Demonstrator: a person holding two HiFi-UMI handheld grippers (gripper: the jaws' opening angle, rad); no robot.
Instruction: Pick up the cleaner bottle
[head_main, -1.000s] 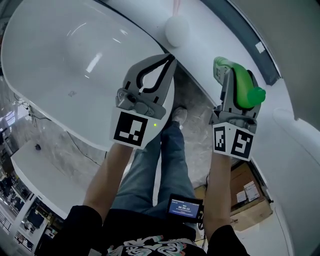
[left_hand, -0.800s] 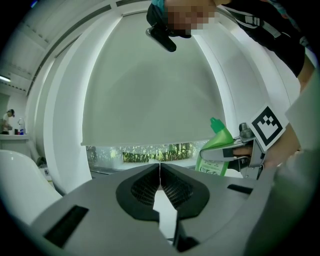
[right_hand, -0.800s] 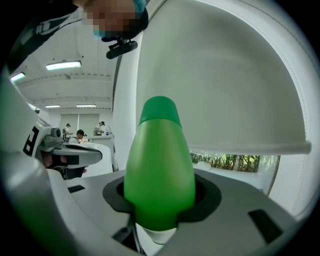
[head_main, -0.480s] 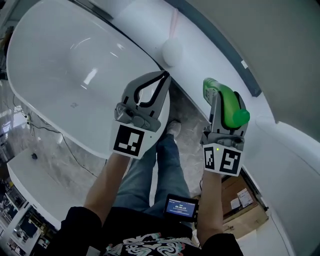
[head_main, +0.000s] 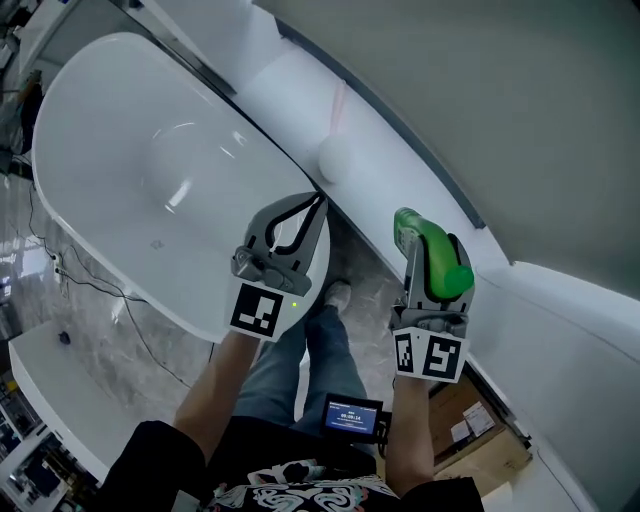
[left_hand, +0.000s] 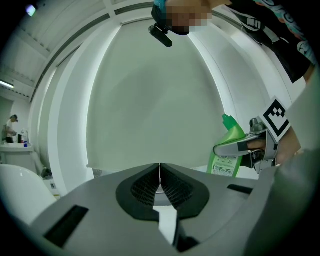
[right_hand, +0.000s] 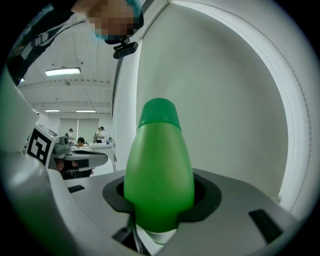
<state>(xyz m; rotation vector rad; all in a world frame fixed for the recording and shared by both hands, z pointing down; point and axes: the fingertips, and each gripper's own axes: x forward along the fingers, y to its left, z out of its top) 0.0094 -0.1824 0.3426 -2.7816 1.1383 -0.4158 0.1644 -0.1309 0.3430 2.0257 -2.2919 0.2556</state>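
Note:
The green cleaner bottle (head_main: 437, 262) is held in the air by my right gripper (head_main: 425, 275), which is shut on it. In the right gripper view the bottle (right_hand: 159, 167) fills the space between the jaws, cap pointing away from the camera. From the left gripper view the same bottle (left_hand: 229, 149) shows at the right, its label visible, clamped in the right gripper (left_hand: 245, 148). My left gripper (head_main: 300, 215) hovers over the rim of the white bathtub (head_main: 120, 120), its jaws closed together with nothing between them (left_hand: 160, 181).
A white curved ledge (head_main: 400, 140) runs behind the tub, with a round white knob (head_main: 336, 157) on it. Below are the person's legs and a shoe (head_main: 336, 296) on a marble floor, and a cardboard box (head_main: 480, 425) at lower right. People stand far off (right_hand: 85, 137).
Both grippers have shifted down and left in the head view, as the view swung; the right gripper still carries the bottle. The jaws' states are unchanged.

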